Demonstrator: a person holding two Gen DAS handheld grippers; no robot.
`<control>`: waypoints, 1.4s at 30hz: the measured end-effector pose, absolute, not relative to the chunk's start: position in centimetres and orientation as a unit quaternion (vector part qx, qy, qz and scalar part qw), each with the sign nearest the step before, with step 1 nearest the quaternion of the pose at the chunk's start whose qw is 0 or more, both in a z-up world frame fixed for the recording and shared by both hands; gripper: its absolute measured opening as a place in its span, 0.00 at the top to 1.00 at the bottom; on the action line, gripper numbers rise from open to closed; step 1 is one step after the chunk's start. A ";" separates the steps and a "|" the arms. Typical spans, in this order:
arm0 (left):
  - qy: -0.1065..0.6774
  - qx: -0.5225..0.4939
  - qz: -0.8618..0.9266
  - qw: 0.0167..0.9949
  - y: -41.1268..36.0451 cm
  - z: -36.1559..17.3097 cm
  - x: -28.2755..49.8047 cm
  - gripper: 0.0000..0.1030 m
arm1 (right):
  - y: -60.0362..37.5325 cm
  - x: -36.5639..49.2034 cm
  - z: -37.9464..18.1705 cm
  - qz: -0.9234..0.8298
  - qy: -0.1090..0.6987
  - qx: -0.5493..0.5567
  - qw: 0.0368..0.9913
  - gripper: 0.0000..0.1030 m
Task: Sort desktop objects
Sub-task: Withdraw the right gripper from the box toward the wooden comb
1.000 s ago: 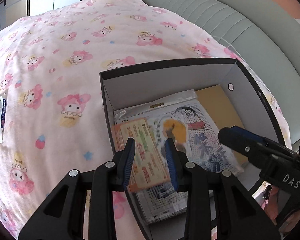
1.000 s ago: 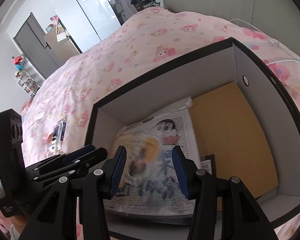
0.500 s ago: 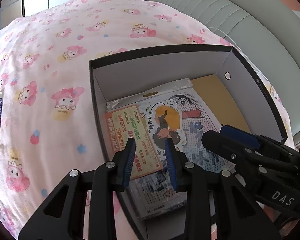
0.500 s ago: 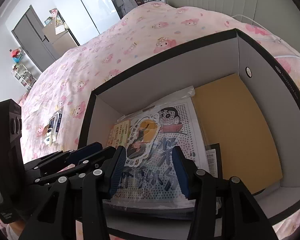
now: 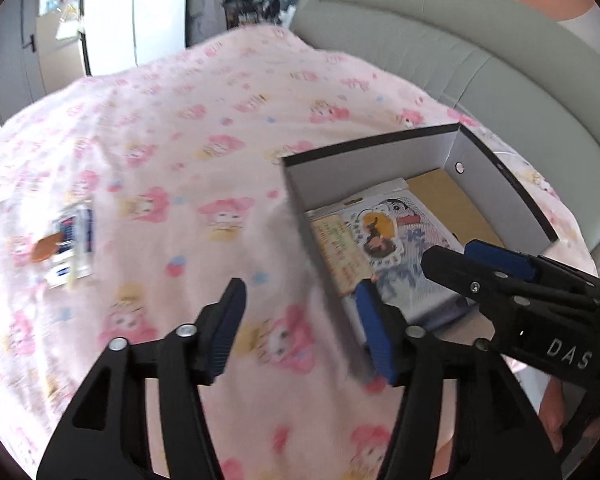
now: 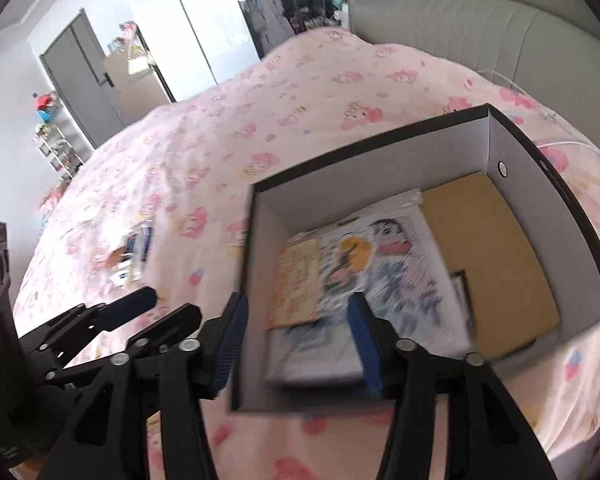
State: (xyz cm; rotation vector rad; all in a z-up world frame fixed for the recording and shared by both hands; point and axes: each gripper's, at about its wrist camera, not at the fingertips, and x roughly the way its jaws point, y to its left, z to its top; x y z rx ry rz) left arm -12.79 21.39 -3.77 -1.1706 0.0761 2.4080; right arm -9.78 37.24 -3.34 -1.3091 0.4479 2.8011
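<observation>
Left hand-held gripper [image 5: 300, 324] spread, straddling box [image 5: 380, 160] wall.

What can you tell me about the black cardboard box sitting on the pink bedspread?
The black cardboard box is an open, lidless rectangular carton, black outside with pale grey inner walls and a small round eyelet in its far end wall. It sits level on the pink cartoon-print bedspread. Inside lie flat items: a brown card sheet, a cartoon-printed packet and an orange printed card overlapping it. The open right claw hovers above its near end without touching it.
</observation>
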 end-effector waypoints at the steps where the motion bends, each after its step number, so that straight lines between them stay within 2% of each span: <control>1: 0.028 -0.422 0.879 0.223 20.3 -3.5 -12.1 0.39 | 36.3 -9.0 -3.1 0.898 0.143 -0.415 0.004 0.40; 7: 0.011 -0.407 0.897 0.172 13.8 -2.9 -9.3 0.39 | 30.1 -7.8 -2.6 0.900 0.142 -0.409 -0.042 0.40; 12: -0.013 -0.404 0.905 0.134 9.0 -3.3 -8.2 0.39 | 24.4 -8.0 -2.5 0.900 0.109 -0.415 -0.076 0.40; 21: -0.027 -0.396 0.914 0.083 2.8 -3.2 -6.4 0.39 | 18.2 -8.0 -2.6 0.898 0.092 -0.415 -0.116 0.40; 42: -0.059 -0.403 0.912 0.051 -1.6 -5.7 -4.5 0.40 | 16.0 -6.7 -6.1 0.883 0.096 -0.446 -0.109 0.40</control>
